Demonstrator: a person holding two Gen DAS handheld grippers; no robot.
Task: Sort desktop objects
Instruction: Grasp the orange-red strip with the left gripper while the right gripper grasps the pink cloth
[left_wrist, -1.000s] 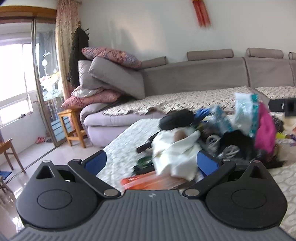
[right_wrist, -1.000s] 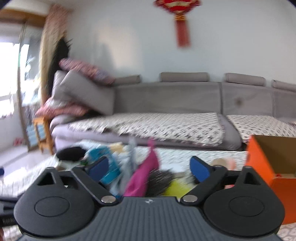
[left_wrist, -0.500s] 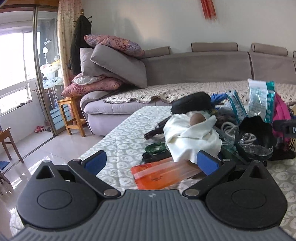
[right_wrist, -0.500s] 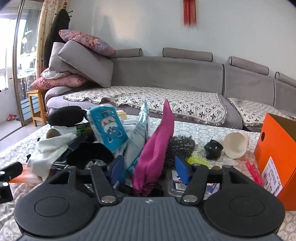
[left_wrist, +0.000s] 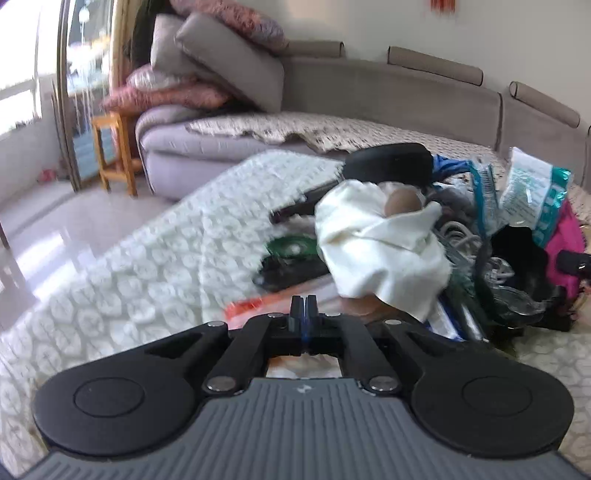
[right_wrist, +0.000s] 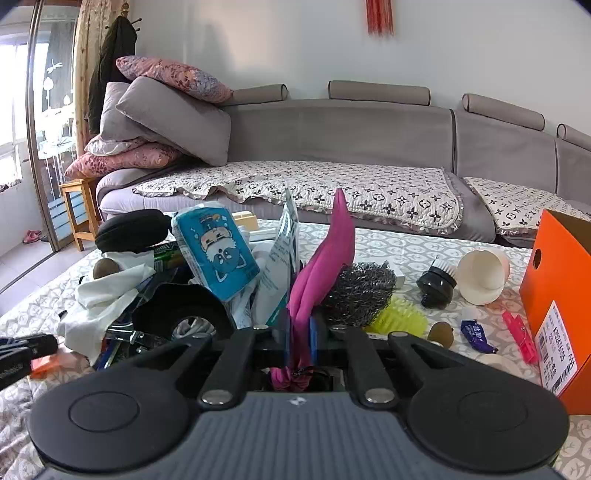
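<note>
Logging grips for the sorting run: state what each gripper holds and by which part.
Right gripper is shut on the magenta cloth, pinched at its lower end. Left gripper is shut with nothing between its fingers.

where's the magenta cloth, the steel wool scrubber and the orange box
magenta cloth (right_wrist: 325, 266): right wrist view, on the upright middle fold above the right gripper (right_wrist: 298, 334).
steel wool scrubber (right_wrist: 364, 291): right wrist view, on the centre of the wire mesh.
orange box (right_wrist: 550, 291): right wrist view, on its near orange side, above the label.
</note>
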